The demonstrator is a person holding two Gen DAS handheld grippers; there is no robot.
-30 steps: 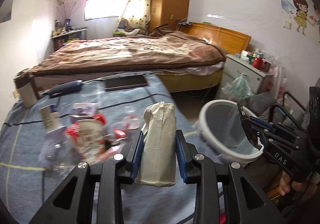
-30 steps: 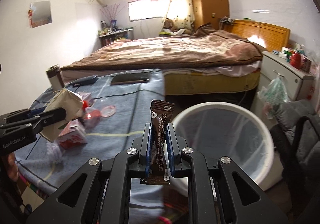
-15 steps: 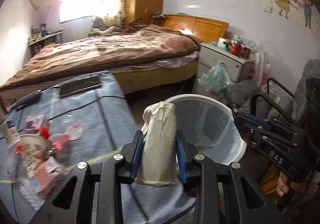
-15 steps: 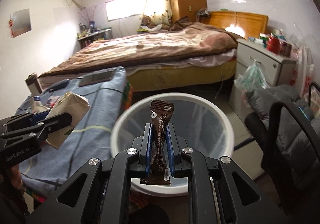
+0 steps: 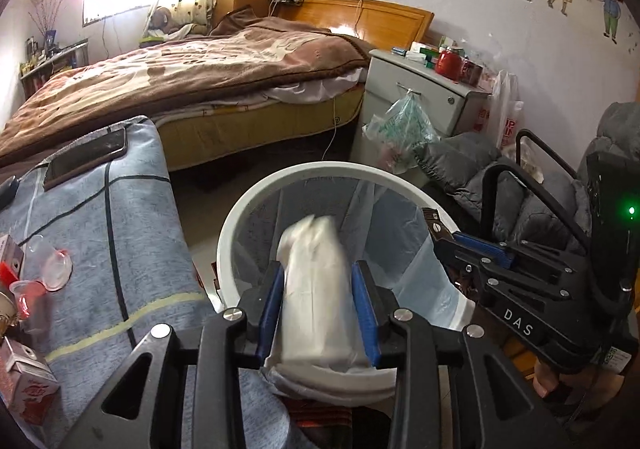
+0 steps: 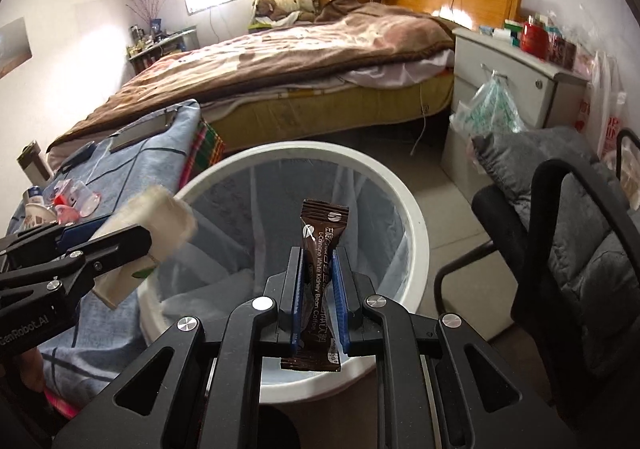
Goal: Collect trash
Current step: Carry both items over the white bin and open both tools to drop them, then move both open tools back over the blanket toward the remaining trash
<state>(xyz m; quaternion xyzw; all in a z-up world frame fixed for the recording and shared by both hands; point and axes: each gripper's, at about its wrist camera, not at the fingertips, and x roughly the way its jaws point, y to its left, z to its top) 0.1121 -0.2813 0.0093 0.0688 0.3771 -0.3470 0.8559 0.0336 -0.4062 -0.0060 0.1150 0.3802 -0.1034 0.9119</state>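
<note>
Hand-held gripper (image 6: 316, 281) clamps coffee sachet (image 6: 322, 249) above white bin (image 6: 416, 249) beside blue-clothed table (image 5: 132, 249)

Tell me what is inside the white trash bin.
The white trash bin holds a clear plastic liner, crumpled toward the bottom; no trash shows in the visible part. The coffee sachet and right hand-held gripper cover its near floor.

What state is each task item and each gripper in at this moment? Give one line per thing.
Left gripper: over the bin, jaws just opening, pack blurred between them.
Tissue pack: upright, blurred, apparently slipping loose.
Right gripper: shut on the sachet.
Coffee sachet: upright, clamped above the bin.
Bin: lined with a clear bag, no lid.
Jelly cups: lying on the blue cloth, uncollected.
</note>
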